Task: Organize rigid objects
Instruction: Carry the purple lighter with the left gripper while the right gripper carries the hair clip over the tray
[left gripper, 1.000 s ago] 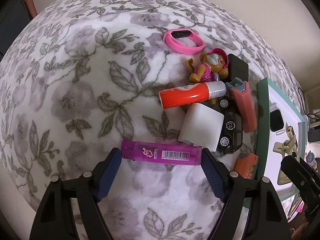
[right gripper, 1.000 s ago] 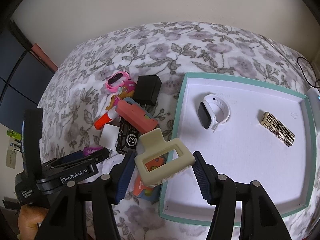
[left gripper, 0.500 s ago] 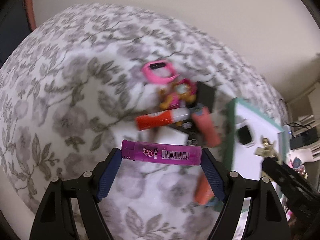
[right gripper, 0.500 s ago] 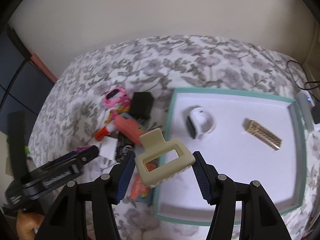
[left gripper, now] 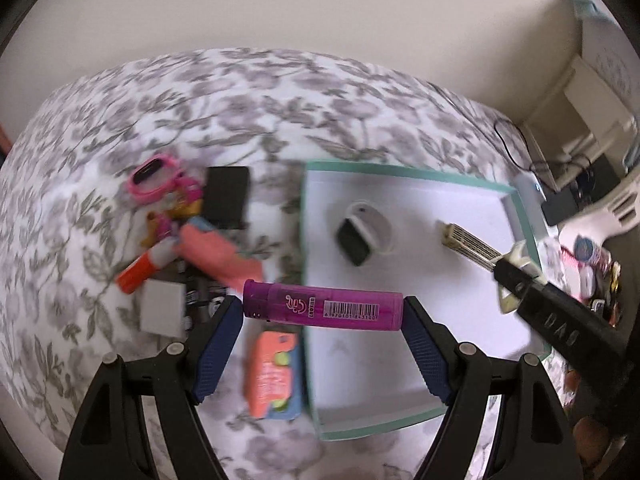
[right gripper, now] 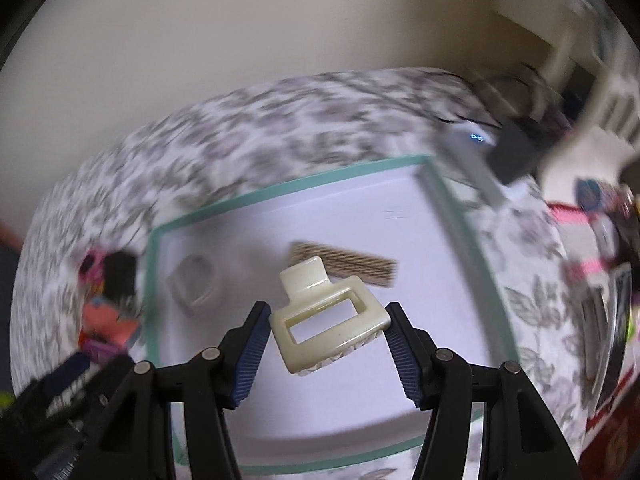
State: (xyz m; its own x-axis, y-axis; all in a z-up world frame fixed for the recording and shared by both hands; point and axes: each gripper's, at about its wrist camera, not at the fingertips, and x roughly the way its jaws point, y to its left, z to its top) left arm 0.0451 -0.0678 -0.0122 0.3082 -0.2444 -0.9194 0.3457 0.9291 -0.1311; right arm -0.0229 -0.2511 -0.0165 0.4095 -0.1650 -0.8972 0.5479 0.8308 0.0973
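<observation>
My left gripper [left gripper: 323, 312] is shut on a purple lighter [left gripper: 322, 306], gripped end to end and held in the air over the left rim of the teal-edged white tray [left gripper: 416, 174]. My right gripper [right gripper: 327, 332] is shut on a cream hair claw clip [right gripper: 329, 322], hanging above the tray's [right gripper: 280, 188] white floor. In the tray lie a white smartwatch [left gripper: 362, 234] and a gold patterned bar [left gripper: 468, 246]. The right gripper's black body reaches over the tray's right side in the left wrist view.
Left of the tray on the floral bedspread [left gripper: 200, 92] lies a heap: pink band [left gripper: 154, 176], toy figure [left gripper: 172, 216], black block [left gripper: 227, 196], coral case [left gripper: 218, 254], orange tube [left gripper: 144, 268], white block [left gripper: 162, 312]. An orange packet [left gripper: 274, 368] lies by the tray's rim. Clutter and cables sit at the right.
Both grippers have swung to the right with their loads, from over the heap toward the tray. The lighter has risen off the bedspread. The clip has moved from the tray's left rim to over its floor.
</observation>
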